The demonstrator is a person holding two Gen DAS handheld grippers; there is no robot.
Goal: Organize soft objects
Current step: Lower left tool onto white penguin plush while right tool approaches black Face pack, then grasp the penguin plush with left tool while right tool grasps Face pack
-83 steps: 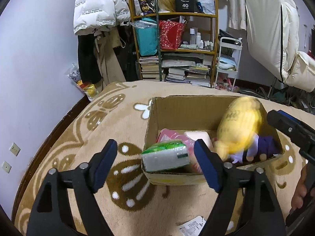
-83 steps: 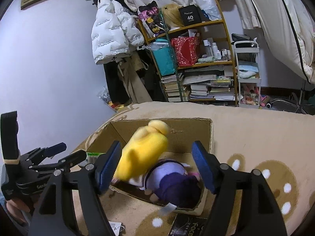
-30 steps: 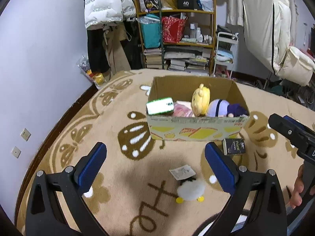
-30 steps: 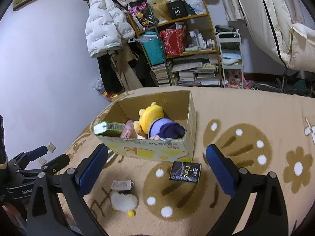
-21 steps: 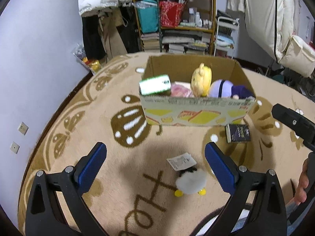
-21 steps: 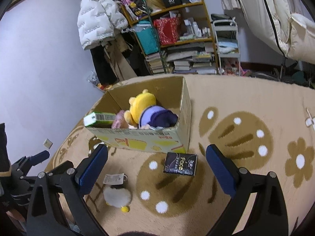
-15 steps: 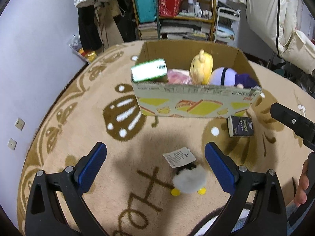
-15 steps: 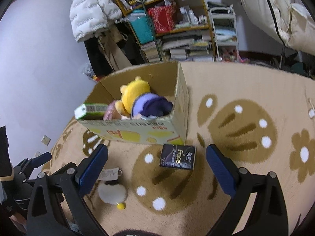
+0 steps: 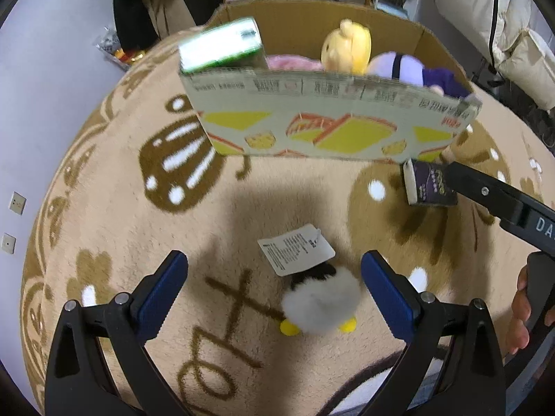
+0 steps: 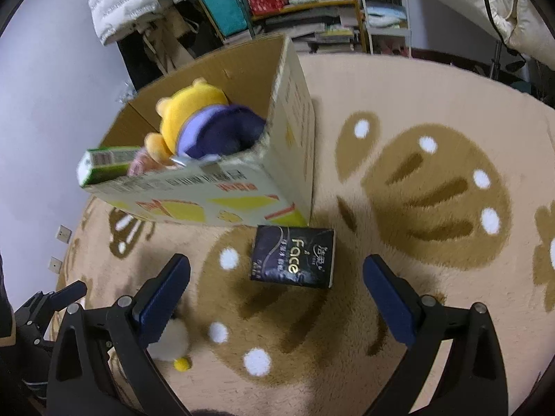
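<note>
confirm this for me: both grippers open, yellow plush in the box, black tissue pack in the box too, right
Not quite. The black tissue pack lies on the rug just outside the box, as the right wrist view shows. The yellow plush is in the box, and the left gripper and right gripper are open.

1. carpet (image 9: 114,187): tan pile with dark brown motifs dotted white.
2. cardboard box (image 9: 326,128): brown board, front printed with yellow shapes, red outlines and red lettering.
3. plush toy (image 10: 194,114): yellow head, lilac and dark purple clothing.
4. green pack (image 9: 222,48): green and white wrapper.
5. tissue pack (image 10: 293,256): black with pale lettering.
6. fluffy toy (image 9: 321,303): white fur, yellow feet, black patch, white printed tag.
7. finger pads (image 9: 159,294): blue on black frames.
</note>
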